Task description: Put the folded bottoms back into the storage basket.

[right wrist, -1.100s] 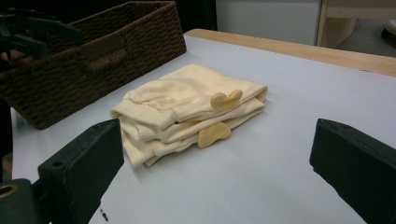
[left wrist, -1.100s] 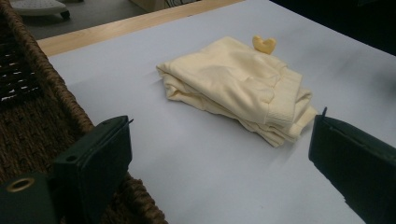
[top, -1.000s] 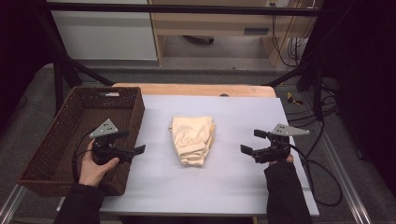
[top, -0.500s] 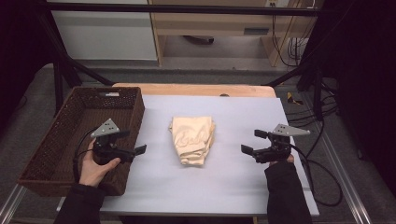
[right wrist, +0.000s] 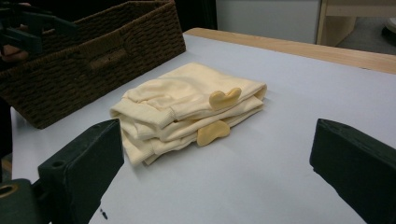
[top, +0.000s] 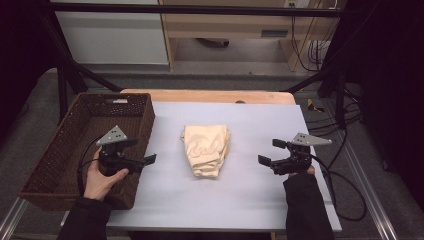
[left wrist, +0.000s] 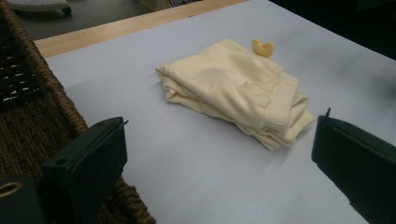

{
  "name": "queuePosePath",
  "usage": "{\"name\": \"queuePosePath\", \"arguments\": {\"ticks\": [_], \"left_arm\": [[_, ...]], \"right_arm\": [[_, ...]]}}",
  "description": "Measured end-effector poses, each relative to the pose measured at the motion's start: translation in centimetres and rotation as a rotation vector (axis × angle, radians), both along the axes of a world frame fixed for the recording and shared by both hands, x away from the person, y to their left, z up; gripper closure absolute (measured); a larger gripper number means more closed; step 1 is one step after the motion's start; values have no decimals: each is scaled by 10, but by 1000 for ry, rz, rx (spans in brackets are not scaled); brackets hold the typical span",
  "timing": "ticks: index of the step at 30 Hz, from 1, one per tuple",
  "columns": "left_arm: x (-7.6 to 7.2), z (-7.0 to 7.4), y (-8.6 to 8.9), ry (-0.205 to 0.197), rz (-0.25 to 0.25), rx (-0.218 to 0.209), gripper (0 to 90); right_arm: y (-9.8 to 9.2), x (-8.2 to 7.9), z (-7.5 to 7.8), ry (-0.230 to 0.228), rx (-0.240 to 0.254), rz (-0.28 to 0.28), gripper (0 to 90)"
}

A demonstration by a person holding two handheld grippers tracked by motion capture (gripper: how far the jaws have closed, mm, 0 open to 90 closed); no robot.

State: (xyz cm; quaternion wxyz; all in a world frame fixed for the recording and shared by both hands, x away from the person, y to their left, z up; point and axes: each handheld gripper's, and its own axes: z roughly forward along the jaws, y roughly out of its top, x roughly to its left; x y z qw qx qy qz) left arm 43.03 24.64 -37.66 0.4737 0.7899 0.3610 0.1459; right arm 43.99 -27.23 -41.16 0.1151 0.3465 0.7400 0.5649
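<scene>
So rn the folded pale-yellow knit garment [top: 205, 150] is sitting flat in the middle of the white table sheet [top: 240, 200], w/ the dark brown woven wicker basket [top: 60, 150] off to its left, near but not touching. Left gripper [top: 149, 159] is hovering by the basket's right wall, jaws spread wide w/ nothing in them; in the left gripper view the garment [left wrist: 236, 91] sits between the two black jaws but farther off. Right gripper [top: 269, 152] is on the other side of the cloth, also wide open and empty, well apart from it; the right gripper view has the garment [right wrist: 187, 109] square ahead, w/ two little yellow heart-shaped tabs [right wrist: 224, 98] poking out of the near edge. Imo this is the approach step, both tongs lined up on either side, nothing grabbed yet. Next move prob needs both jaws coming in low at the table, one per side, getting under or around all the folded layers so the stack doesn't come apart, then a level lift over the basket rim. Soft fabric tho, so a pinch on only the top layer would likely unfold it.
</scene>
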Motion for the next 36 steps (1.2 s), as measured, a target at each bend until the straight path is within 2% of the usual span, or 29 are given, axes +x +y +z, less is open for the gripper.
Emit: {"name": "queuePosePath", "arguments": {"ticks": [11,24,36], "left_arm": [[0,6,-5,-6,1,-3,33],[-1,14,-21,-20,-12,11,33],[-4,18,-31,-36,-17,5,33]], "right_arm": [[0,0,0,-2,0,0,33],[-1,0,0,-4,2,-3,33],[-1,0,0,-5,0,-2,33]]}}
